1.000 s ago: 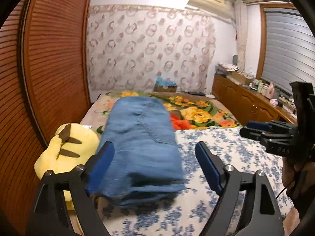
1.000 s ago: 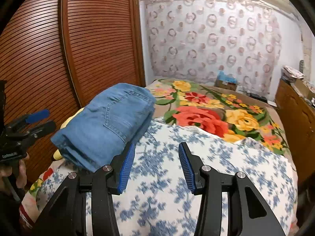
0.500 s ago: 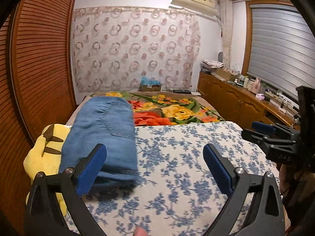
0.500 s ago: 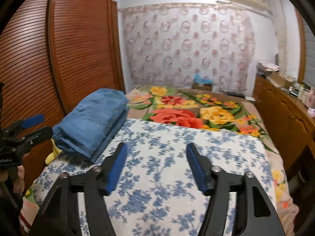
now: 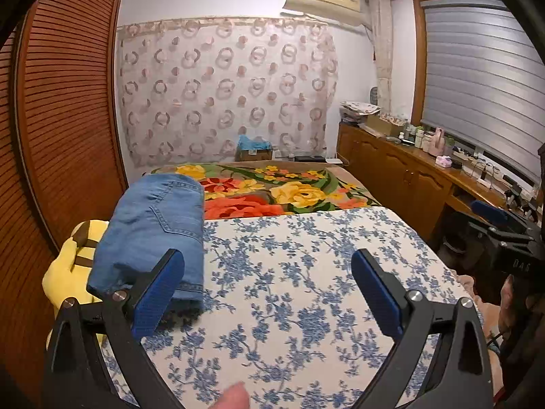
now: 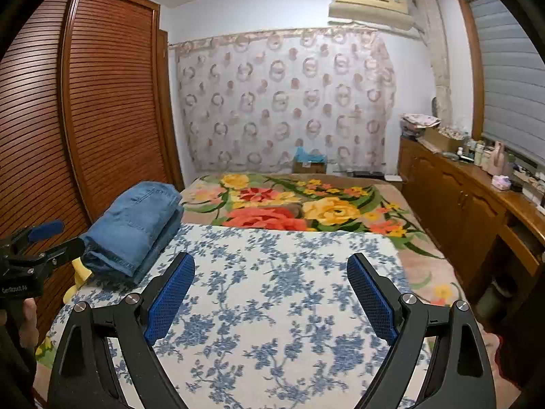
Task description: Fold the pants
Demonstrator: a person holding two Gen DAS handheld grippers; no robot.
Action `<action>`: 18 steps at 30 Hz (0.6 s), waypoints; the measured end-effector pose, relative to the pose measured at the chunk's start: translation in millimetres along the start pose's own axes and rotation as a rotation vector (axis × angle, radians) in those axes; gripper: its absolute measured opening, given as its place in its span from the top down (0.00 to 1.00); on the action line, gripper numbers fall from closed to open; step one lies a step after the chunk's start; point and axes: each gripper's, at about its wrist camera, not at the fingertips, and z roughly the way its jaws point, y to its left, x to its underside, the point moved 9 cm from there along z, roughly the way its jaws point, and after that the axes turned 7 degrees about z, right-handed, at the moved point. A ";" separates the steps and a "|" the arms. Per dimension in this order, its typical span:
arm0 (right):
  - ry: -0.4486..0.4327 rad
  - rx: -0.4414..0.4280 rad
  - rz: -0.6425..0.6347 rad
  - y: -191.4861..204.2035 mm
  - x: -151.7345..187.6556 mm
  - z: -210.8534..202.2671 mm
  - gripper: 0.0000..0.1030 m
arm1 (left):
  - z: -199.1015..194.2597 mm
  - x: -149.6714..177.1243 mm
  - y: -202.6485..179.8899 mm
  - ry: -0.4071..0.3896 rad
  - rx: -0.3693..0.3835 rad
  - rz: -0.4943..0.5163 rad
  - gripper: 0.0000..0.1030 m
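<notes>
Jeans [image 5: 155,231] folded into thick stack at left edge of bed [image 5: 289,272], partly on yellow plush [image 5: 68,266]. My left tongs [image 5: 267,289] and right tongs [image 6: 270,293] both spread wide, empty. Denim looks heavy, floppy; I'd pinch stacked hem end, all layers.

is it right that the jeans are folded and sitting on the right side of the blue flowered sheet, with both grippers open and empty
Not quite: the folded jeans sit at the left edge of the blue flowered sheet, not the right, as the right wrist view shows. The left gripper and right gripper are indeed open and empty.
</notes>
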 end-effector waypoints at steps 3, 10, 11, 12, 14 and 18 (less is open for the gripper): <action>-0.010 0.005 0.009 -1.5 0.1 -9.4 0.11 | -3.2 -0.5 -5.5 -0.001 0.006 -0.004 0.04; -0.022 0.002 0.017 -6.4 3.9 -10.2 0.11 | -10.7 -2.1 -13.9 -0.014 0.011 0.002 0.04; -0.024 0.000 0.018 -5.4 3.5 -12.2 0.11 | -11.6 -2.3 -14.8 -0.015 0.010 0.004 0.04; -0.027 -0.001 0.020 -6.3 4.3 -11.3 0.11 | -12.6 -2.2 -16.1 -0.016 0.011 0.007 0.04; -0.030 -0.003 0.023 -7.1 4.1 -11.8 0.11 | -13.7 -2.6 -17.4 -0.018 0.010 0.007 0.04; -0.038 -0.007 0.024 -7.3 3.7 -8.6 0.11 | -16.2 -2.8 -17.9 -0.022 0.010 0.004 0.04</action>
